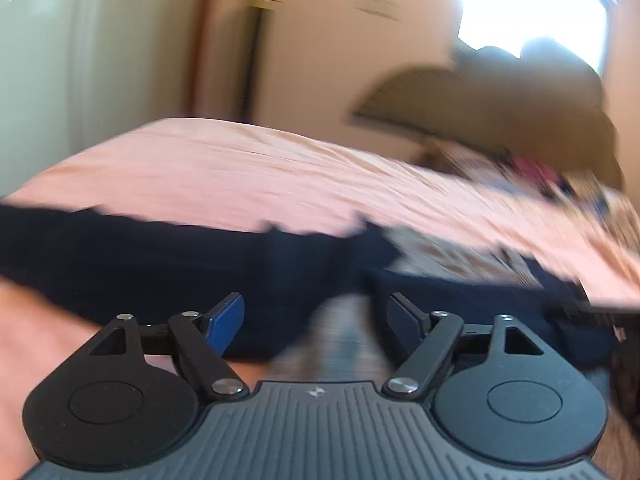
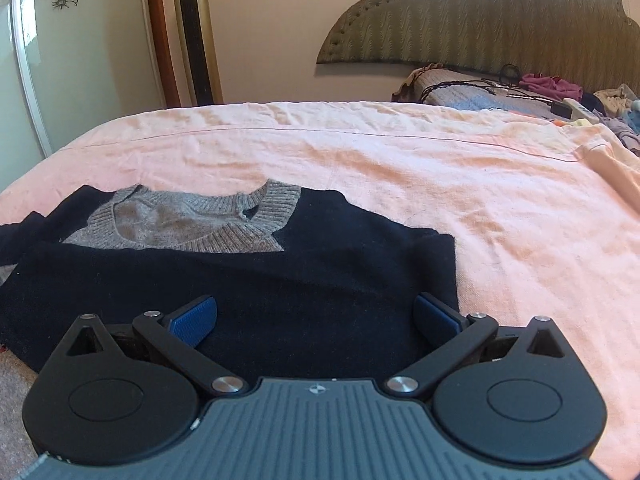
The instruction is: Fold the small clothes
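Observation:
A dark navy knitted sweater point(image 2: 280, 280) with a grey ribbed V-collar point(image 2: 224, 220) lies on the pink bedsheet point(image 2: 400, 160), its lower part folded up over the chest. My right gripper point(image 2: 316, 320) hovers just above the folded navy cloth, open, with nothing pinched between its blue pads point(image 2: 192, 320). In the blurred left wrist view the same navy sweater point(image 1: 160, 264) stretches across the sheet point(image 1: 240, 168). My left gripper point(image 1: 316, 320) is open above its near edge and holds nothing.
A padded headboard point(image 2: 480, 20) stands against the far wall. Near it lie a grey pillow point(image 2: 480, 92), black cables and a heap of coloured clothes point(image 2: 560, 88). A gold tower fan point(image 2: 196, 36) and a white door stand on the left. Bare pink sheet spreads to the right.

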The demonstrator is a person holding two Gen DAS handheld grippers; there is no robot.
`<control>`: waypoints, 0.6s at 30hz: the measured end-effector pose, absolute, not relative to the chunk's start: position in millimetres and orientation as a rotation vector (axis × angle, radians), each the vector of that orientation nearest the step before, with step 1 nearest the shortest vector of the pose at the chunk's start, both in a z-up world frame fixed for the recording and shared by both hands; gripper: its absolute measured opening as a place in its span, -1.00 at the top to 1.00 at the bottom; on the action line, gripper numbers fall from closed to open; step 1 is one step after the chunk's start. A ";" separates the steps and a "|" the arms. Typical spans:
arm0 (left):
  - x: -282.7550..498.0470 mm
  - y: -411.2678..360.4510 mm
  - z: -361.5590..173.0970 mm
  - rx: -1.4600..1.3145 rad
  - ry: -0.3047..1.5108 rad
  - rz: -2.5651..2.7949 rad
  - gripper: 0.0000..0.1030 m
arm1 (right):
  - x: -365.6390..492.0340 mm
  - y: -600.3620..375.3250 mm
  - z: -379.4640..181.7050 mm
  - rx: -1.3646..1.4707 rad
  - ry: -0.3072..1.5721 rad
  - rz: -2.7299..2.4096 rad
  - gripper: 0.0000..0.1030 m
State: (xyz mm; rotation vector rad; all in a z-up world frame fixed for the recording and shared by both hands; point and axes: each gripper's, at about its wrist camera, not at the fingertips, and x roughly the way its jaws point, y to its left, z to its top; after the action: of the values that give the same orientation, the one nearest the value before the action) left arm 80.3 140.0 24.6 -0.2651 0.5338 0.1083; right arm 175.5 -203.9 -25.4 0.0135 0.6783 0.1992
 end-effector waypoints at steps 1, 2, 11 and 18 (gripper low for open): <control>68.5 169.4 24.8 -0.338 0.513 0.183 -0.56 | 178.4 -204.4 -23.6 0.017 0.679 0.200 -1.00; 57.0 201.1 23.8 -0.430 0.489 0.256 -0.57 | 178.2 -204.9 -24.2 0.019 0.678 0.201 -1.00; 27.5 389.6 -5.6 -1.055 0.362 0.500 -0.57 | 180.8 -205.8 -21.0 0.022 0.676 0.198 -1.00; 73.5 374.4 -12.2 -0.879 0.492 0.513 0.91 | 181.4 -204.2 -21.4 0.021 0.677 0.197 -1.00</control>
State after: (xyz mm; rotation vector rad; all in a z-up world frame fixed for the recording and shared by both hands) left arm 73.5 374.4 -12.2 -0.8791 0.4921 0.5125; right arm 181.4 -204.2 -21.4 0.0212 0.6770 0.1966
